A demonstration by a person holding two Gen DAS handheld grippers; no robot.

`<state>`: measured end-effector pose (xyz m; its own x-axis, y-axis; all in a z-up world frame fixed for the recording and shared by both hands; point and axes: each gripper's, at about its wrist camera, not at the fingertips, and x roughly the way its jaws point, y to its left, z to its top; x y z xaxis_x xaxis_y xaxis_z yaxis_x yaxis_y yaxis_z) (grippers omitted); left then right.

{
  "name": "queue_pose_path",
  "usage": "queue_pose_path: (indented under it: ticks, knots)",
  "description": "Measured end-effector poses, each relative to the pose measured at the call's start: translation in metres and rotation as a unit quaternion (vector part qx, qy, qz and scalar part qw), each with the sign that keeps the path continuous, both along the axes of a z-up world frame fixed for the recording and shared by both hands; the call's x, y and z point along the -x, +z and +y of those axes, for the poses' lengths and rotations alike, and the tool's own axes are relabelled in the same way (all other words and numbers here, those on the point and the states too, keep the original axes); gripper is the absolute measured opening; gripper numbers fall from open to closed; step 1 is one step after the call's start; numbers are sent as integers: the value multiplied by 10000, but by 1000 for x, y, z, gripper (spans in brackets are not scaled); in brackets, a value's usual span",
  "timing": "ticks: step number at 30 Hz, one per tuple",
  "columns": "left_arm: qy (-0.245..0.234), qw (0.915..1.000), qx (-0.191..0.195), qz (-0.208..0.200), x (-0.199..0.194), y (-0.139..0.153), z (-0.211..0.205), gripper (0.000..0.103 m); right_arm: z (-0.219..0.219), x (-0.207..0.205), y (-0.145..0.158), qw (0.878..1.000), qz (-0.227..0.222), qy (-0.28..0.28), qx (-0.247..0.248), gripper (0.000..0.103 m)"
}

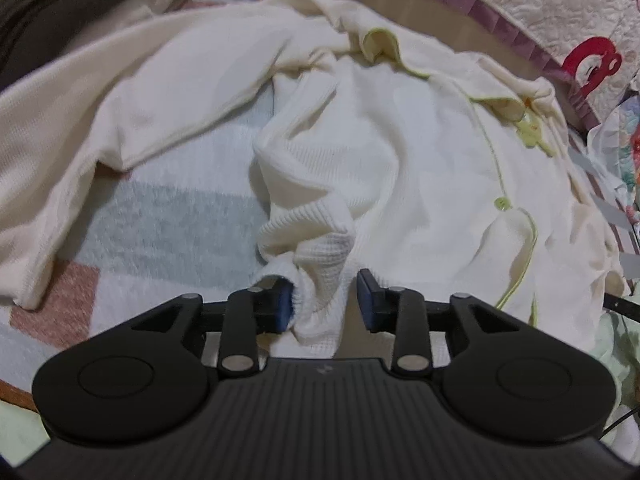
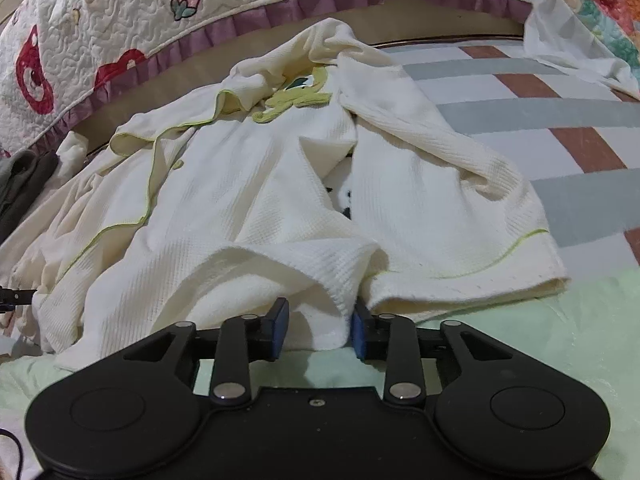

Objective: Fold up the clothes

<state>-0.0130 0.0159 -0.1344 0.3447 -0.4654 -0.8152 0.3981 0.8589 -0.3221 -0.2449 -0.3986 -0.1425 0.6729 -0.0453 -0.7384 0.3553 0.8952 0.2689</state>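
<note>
Between my left tool's (image 1: 324, 300) parted blue pads (image 1: 283, 307) hangs a bunched fold of the cream garment (image 1: 360, 152); the near-left pad touches the cloth, the other stands apart. From there the garment spreads far and right across the striped blanket (image 1: 160, 216). On my right tool (image 2: 320, 328), the jaws sit half open around a hem of the same garment (image 2: 248, 208), cloth against the right pad (image 2: 359, 334). Beyond it lies a quilted cover (image 2: 120, 20).
</note>
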Motion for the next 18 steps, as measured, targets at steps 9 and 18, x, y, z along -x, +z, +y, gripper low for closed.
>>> queue_pose_path:
  ticks: [9,18]
  knots:
    - [406,9959,756,-301,6,36,35,7,10,3,109,9913,-495,412,1144,1]
    - [286,9895,1360,-389,41,142,66,6,10,58,226,9714,-933,795,2035,1]
